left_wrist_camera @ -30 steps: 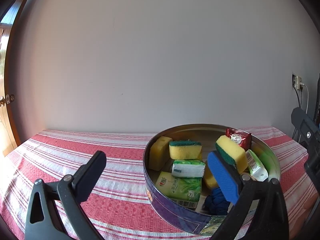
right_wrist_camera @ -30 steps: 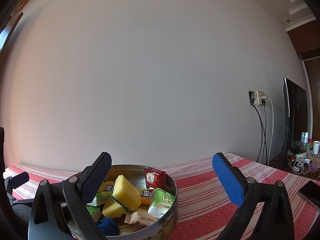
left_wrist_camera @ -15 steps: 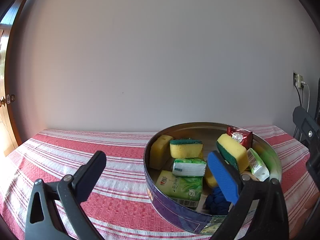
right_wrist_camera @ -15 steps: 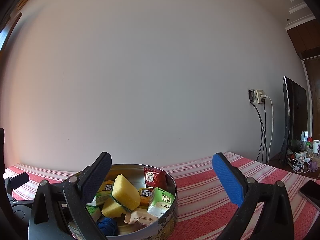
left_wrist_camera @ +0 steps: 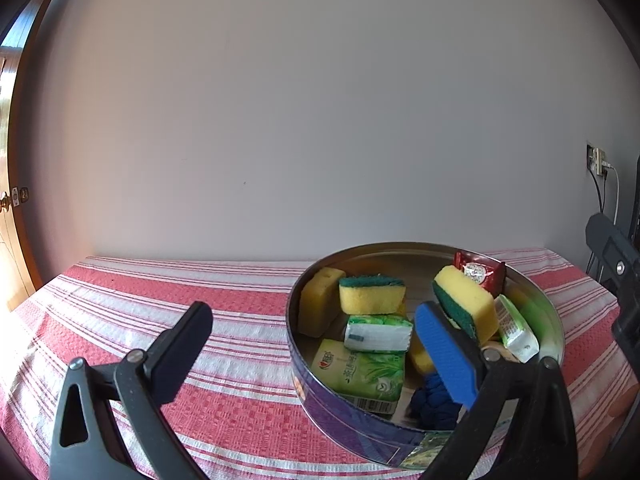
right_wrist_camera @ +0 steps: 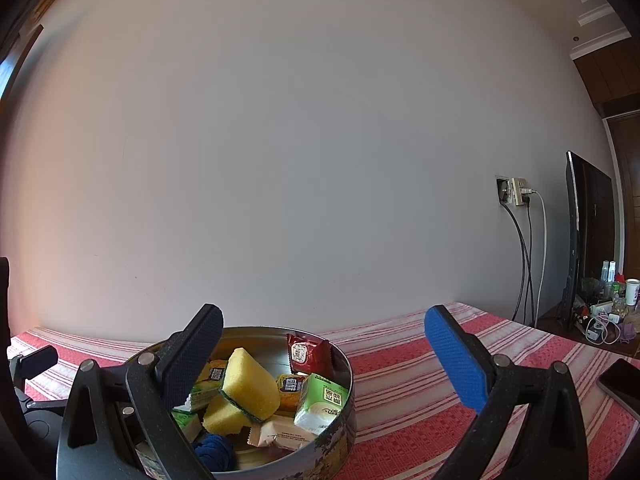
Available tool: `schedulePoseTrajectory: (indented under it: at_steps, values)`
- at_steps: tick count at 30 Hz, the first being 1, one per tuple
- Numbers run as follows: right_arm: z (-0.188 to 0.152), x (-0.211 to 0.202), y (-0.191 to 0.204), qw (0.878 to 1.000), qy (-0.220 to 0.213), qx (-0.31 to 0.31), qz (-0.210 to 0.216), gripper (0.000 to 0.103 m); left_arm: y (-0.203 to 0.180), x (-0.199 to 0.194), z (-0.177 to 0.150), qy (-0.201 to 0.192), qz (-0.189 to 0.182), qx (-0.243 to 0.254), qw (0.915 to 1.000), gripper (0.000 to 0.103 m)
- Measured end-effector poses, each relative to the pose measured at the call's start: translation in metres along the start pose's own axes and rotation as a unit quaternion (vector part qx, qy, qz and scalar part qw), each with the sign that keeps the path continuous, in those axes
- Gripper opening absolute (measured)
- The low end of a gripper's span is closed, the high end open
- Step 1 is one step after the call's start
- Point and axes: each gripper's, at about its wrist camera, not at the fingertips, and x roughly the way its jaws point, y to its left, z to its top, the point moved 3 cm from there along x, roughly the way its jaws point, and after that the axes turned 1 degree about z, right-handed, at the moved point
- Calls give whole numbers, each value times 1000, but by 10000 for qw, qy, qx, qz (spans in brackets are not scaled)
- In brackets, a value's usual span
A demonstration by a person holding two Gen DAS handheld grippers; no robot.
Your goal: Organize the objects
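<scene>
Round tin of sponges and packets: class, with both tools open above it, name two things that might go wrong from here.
1. The tilted sponge leans loosely on other items in the round tin; a nudge could topple it.
2. The left tool straddles the tin's wall, so closing might clip the rim and shift the tin on the striped cloth.

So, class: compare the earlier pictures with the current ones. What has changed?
Almost nothing. The left gripper edged slightly, so the round tin sits a touch higher in its view. Nothing was gripped or released; both grippers stay open, and the sponges and packets stay put.
</scene>
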Motion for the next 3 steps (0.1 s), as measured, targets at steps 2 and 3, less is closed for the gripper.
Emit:
schedulePoseTrajectory:
  at_steps: [2, 3]
  values:
    - [-1, -1, 2, 10000, 11, 2, 0, 102, 0, 0, 0, 10, 4, 2, 10000, 103]
    - [-2, -2, 2, 10000, 16, 5, -3, 102, 0, 0, 0, 15, 8, 0, 10000, 103]
